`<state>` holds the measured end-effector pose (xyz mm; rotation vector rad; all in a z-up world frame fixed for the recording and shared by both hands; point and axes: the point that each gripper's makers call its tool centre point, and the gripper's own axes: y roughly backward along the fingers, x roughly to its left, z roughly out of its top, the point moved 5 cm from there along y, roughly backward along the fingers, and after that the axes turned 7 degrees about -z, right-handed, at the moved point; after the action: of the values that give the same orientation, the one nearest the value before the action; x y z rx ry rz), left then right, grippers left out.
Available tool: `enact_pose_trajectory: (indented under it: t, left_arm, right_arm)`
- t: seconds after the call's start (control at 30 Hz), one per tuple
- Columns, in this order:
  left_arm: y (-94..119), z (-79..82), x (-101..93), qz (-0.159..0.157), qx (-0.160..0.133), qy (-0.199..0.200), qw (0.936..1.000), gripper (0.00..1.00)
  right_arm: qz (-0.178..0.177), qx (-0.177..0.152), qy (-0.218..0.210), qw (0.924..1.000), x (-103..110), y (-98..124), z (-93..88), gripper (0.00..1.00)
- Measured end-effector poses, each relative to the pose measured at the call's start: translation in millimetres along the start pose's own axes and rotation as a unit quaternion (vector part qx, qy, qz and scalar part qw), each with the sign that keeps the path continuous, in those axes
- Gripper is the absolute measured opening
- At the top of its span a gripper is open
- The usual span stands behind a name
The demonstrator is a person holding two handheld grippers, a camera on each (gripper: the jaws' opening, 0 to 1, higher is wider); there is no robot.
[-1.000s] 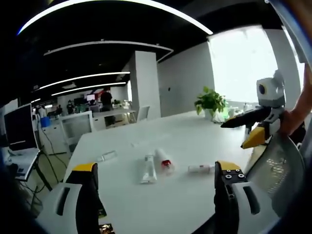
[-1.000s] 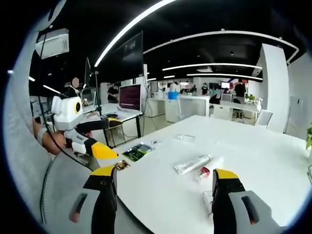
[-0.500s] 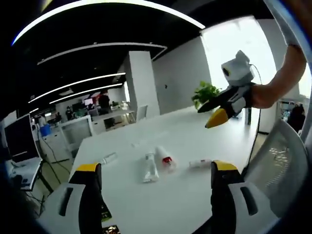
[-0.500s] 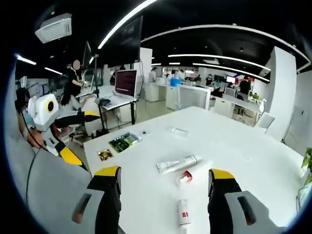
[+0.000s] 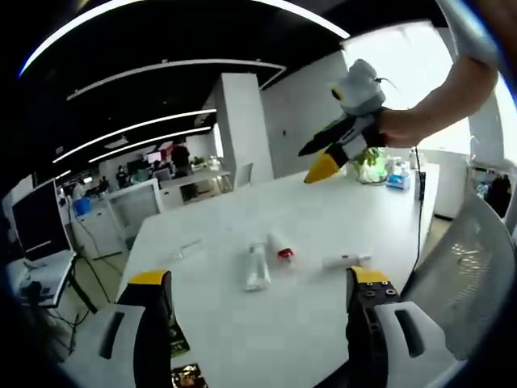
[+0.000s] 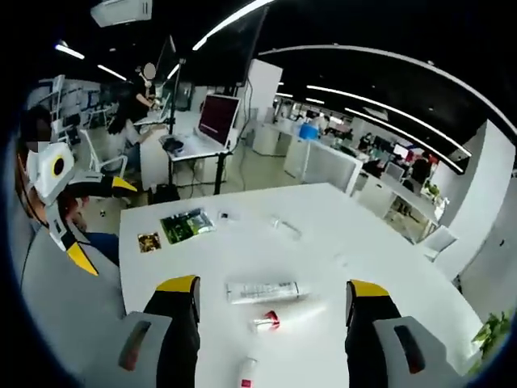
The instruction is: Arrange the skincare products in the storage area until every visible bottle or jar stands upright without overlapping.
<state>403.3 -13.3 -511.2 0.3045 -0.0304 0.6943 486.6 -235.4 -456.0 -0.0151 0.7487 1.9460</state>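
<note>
Three skincare items lie flat mid-table: a white tube (image 5: pixel 257 265) (image 6: pixel 262 292), a white bottle with a red cap (image 5: pixel 281 245) (image 6: pixel 283 318), and a small white tube with a red band (image 5: pixel 346 259) (image 6: pixel 246 373). A small clear item (image 5: pixel 184 248) (image 6: pixel 284 227) lies farther off. My left gripper (image 5: pixel 258 277) is open at the near table edge, short of the items and holding nothing. My right gripper (image 6: pixel 273 288) is open too, high above the table and looking down on the items. In the left gripper view the right gripper (image 5: pixel 327 158) hangs in the air beyond the bottles, held by a hand.
A green packet (image 6: pixel 186 224) and a brown packet (image 6: pixel 149 241) lie near one corner of the white table (image 5: pixel 242 315). A mesh chair back (image 5: pixel 468 275) stands at the table's edge. A potted plant (image 5: pixel 371 166) sits at the far end. Desks and monitors fill the room behind.
The right gripper has risen and swung in over the table, so its view now looks down on the items. The left gripper has barely shifted. The items lie as before.
</note>
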Motion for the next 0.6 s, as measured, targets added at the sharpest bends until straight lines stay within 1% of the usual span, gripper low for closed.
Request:
enact_pose_trajectory:
  t: [0.1, 0.17, 0.2, 0.27, 0.3, 0.37, 0.43, 0.47, 0.5, 0.6]
  left_arm:
    - [0.6, -0.3, 2.6, 0.007, 0.002, -0.006, 1.0, 0.84]
    - [1.1, -0.4, 4.1, 0.012, 0.002, -0.007, 0.9999, 0.83]
    - [1.4, -0.1, 4.7, 0.015, 0.001, -0.009, 0.9999, 0.83]
    - [2.0, 0.7, 4.9, 0.018, 0.001, -0.017, 0.9997, 0.82]
    - [2.2, 0.7, 4.9, 0.02, 0.002, -0.023, 0.9995, 0.82]
    - [1.8, -0.1, 5.2, 0.022, 0.005, -0.03, 0.9993, 0.81]
    - [0.4, -2.6, 4.3, 0.019, 0.014, -0.032, 0.9992, 0.79]
    - [-0.1, -3.2, 3.8, 0.018, 0.017, -0.035, 0.9991, 0.79]
    - [0.1, -3.3, 3.3, 0.019, 0.019, -0.042, 0.9988, 0.79]
    - [1.5, -0.9, 4.1, 0.021, 0.011, -0.044, 0.9987, 0.77]
  right_arm:
    - [0.014, 0.03, 0.035, 0.9988, -1.0, -12.7, -2.3, 0.74]
    - [0.019, 0.048, 0.072, 0.996, -2.7, -23.5, -4.4, 0.72]
    - [0.023, 0.066, 0.093, 0.9932, -3.4, -29.7, -6.4, 0.71]
    - [0.038, 0.081, 0.113, 0.9896, -2.2, -41.0, -6.6, 0.71]
    - [0.041, 0.081, 0.117, 0.989, -2.3, -45.4, -5.4, 0.72]
    - [0.052, 0.089, 0.139, 0.985, -1.3, -56.8, -2.4, 0.72]
    - [0.052, 0.095, 0.164, 0.9805, 0.3, -69.1, 0.8, 0.73]
    - [0.058, 0.095, 0.167, 0.9796, 3.1, -73.8, 1.7, 0.73]
    - [0.069, 0.095, 0.18, 0.9767, 7.2, -80.6, 2.5, 0.73]
    - [0.08, 0.106, 0.215, 0.9676, 12.8, -93.4, 1.2, 0.73]
